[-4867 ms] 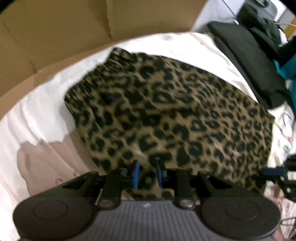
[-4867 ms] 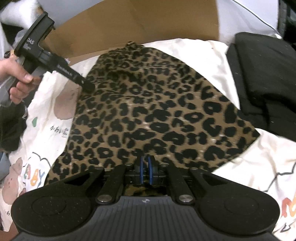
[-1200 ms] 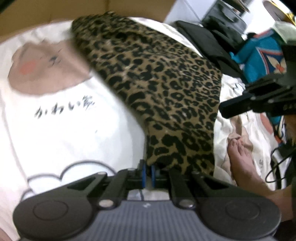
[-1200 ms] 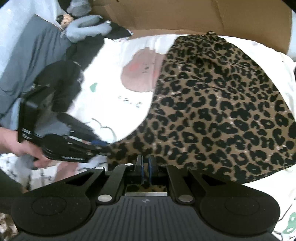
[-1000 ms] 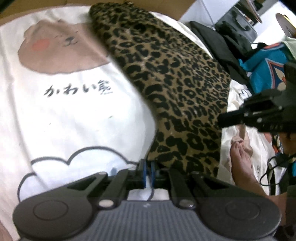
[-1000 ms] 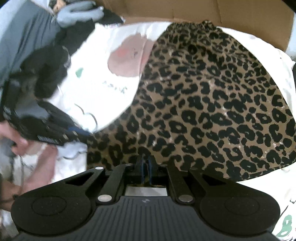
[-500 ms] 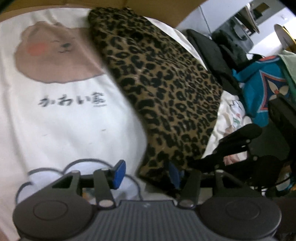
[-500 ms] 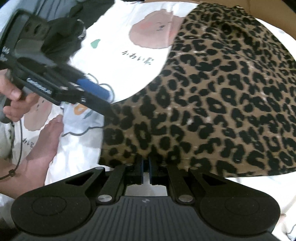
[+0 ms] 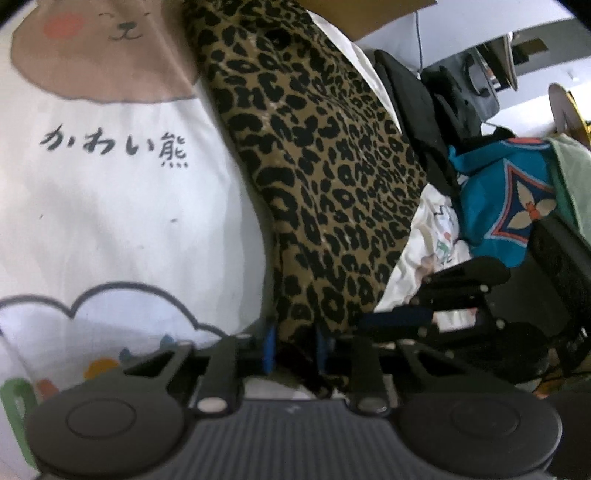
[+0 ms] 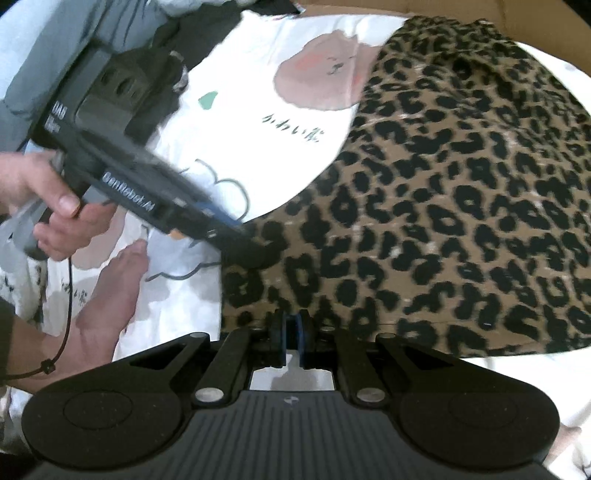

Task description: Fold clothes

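Note:
A leopard-print garment lies on a white bear-print sheet. My left gripper is at its near corner, and its jaws are closing with a bunched fold of the cloth filling the gap between the blue pads. From the right wrist view the left gripper bears down on the garment's left corner, held by a hand. My right gripper is shut on the near hem. In the left wrist view the right gripper sits close beside the left one.
Cardboard rises behind the sheet. A pile of black clothes and a teal patterned cloth lie right of the garment. A bare foot rests on the sheet by the left gripper. Grey fabric is at far left.
The left gripper let go of the garment's corner, opened wide, and has closed again on a thicker fold there. The right gripper came in close beside the left, still pinching the hem.

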